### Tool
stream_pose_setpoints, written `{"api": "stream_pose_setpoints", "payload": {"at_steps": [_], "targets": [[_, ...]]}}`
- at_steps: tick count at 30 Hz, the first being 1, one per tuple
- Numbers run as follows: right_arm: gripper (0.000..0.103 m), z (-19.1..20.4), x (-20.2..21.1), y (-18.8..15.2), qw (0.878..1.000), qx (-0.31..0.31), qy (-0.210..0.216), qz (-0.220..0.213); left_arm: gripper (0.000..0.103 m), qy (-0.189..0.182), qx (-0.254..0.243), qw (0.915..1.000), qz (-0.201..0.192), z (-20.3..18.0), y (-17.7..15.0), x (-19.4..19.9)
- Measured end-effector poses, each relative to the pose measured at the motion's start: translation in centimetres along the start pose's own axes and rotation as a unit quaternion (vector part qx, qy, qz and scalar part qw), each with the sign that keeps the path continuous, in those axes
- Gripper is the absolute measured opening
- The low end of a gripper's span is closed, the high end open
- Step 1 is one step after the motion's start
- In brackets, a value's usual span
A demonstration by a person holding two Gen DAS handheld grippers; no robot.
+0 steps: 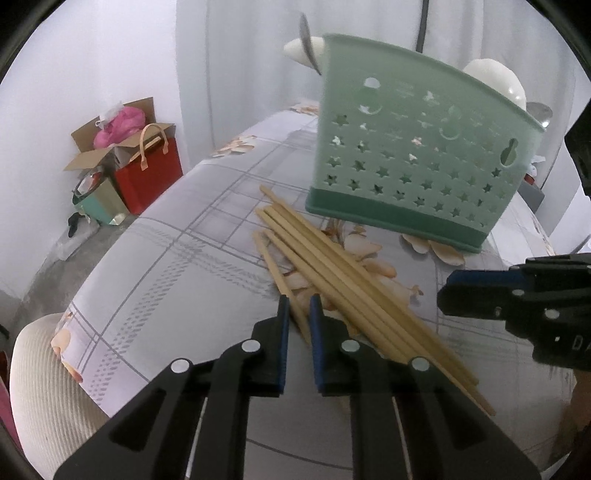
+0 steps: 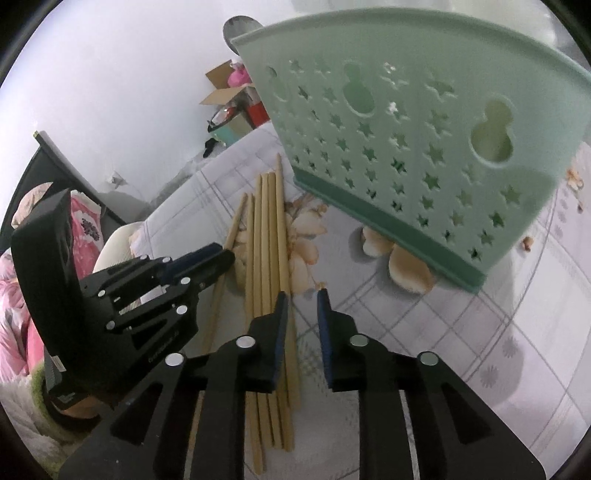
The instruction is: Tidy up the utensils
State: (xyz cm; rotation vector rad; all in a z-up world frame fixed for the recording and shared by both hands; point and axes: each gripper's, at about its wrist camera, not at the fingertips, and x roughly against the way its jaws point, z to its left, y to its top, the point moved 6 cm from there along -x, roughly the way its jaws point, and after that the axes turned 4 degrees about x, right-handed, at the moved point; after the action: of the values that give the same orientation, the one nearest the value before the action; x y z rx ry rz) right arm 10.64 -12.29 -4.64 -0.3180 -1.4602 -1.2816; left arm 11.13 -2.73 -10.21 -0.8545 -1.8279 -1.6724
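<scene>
Spoons already stand in the green basket beyond both jaws, while the chopsticks remain loose on the bed (one between the left gripper narrow jaws; the right gripper slightly parted, empty).

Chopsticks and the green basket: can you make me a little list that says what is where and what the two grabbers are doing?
surface: bed sheet with grey lines and flowers
chopsticks: loose pile lying flat, in front of the basket
basket: green, star holes, standing upright
in basket: spoons sticking out of the top
left gripper: over the near end of the pile, one chopstick between its jaws, grip unclear
right gripper: slightly open, holding nothing
</scene>
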Motion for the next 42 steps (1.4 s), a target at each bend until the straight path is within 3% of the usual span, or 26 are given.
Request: {"api": "stream_pose_setpoints", "payload": {"at_steps": [6, 13, 27, 42], "targets": [[0.020, 0.5, -1.6, 0.5, 1.000, 0.015, -0.013, 0.018, 0.008, -0.006, 0.011, 0.9999, -0.001, 0.7, 0.3, -0.2], [0.009, 0.9, -2.5, 1.3, 0.999, 0.015, -0.017, 0.023, 0.007, -0.004, 0.027, 0.9996, -0.007, 1.9, 0.5, -0.3], [0.000, 1.7, -4.9, 2.7, 0.997, 0.043, -0.051, 0.035, 0.007, -0.017, 0.045, 0.9987, -0.015, 2.8, 0.6, -0.6], [0.000, 1.4, -5.4, 3.5, 0.995, 0.057, -0.079, 0.027, 0.007, -0.024, 0.056, 0.9980, -0.019, 2.8, 0.6, -0.6]]}}
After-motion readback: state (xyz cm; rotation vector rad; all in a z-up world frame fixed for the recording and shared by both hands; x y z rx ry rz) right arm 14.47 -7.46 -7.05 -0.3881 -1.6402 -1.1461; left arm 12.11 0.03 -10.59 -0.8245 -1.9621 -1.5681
